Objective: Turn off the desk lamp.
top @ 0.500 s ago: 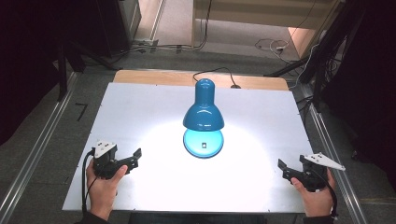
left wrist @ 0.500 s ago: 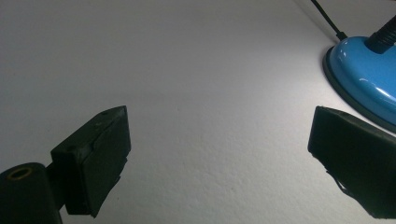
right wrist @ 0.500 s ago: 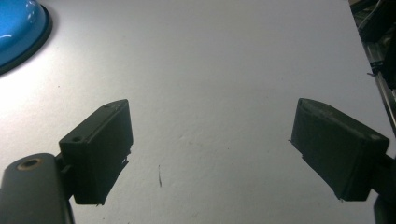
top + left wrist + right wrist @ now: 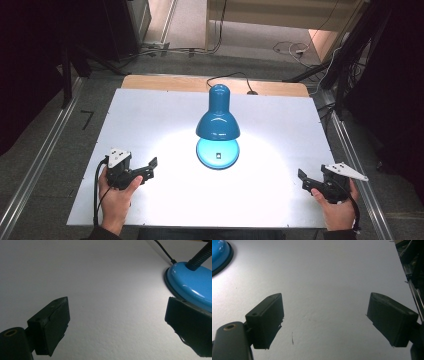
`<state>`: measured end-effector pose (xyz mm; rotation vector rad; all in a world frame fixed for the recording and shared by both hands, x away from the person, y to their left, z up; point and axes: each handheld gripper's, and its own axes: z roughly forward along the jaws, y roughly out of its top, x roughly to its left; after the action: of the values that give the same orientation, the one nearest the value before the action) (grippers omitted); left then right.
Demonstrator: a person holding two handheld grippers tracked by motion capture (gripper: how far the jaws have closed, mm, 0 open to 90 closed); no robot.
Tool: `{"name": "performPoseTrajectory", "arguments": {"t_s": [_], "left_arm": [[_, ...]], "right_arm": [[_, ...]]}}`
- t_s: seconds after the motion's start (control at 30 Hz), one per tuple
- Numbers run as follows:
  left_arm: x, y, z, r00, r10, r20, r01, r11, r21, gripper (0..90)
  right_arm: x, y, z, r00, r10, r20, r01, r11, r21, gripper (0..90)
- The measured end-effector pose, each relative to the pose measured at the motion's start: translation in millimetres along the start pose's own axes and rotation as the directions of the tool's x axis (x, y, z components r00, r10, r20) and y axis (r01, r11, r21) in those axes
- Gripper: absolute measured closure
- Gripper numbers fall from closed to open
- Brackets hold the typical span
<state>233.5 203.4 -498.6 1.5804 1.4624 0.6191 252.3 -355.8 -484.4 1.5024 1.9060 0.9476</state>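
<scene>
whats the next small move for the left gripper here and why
Probably ease the left gripper forward and inward toward the blue lamp. Its jaws stand open with nothing between them, and the lamp base lies just ahead beside one jaw, untouched. The right gripper is open too, farther from the base, so the left looks better placed to reach first.

We see a white desk with a wooden strip along its far edge. A blue lamp stands near the middle of the desk, its round blue base resting flat on the surface; its shade hangs over the base's far part and throws a bright pool of light on the white top around the base. A black cord runs from behind the lamp over the wooden strip. Grey floor surrounds the desk
</scene>
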Motion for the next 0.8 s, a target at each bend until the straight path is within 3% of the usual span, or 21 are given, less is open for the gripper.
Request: {"name": "performPoseTrajectory", "arguments": {"t_s": [0.33,0.8], "left_arm": [[-16.4,3.9,9.2,0.9992,0.025,0.032,-0.025,0.9997,-0.007,6.8],[-28.0,6.4,16.5,0.9975,0.038,0.06,-0.037,0.9993,-0.006,6.8]], "right_arm": [[-0.6,-0.2,0.8,1.0,0.005,0.004,-0.005,1.0,0.003,13.1],[-1.7,-0.3,1.2,1.0,0.004,-0.001,-0.004,1.0,0.002,13.3]]}}
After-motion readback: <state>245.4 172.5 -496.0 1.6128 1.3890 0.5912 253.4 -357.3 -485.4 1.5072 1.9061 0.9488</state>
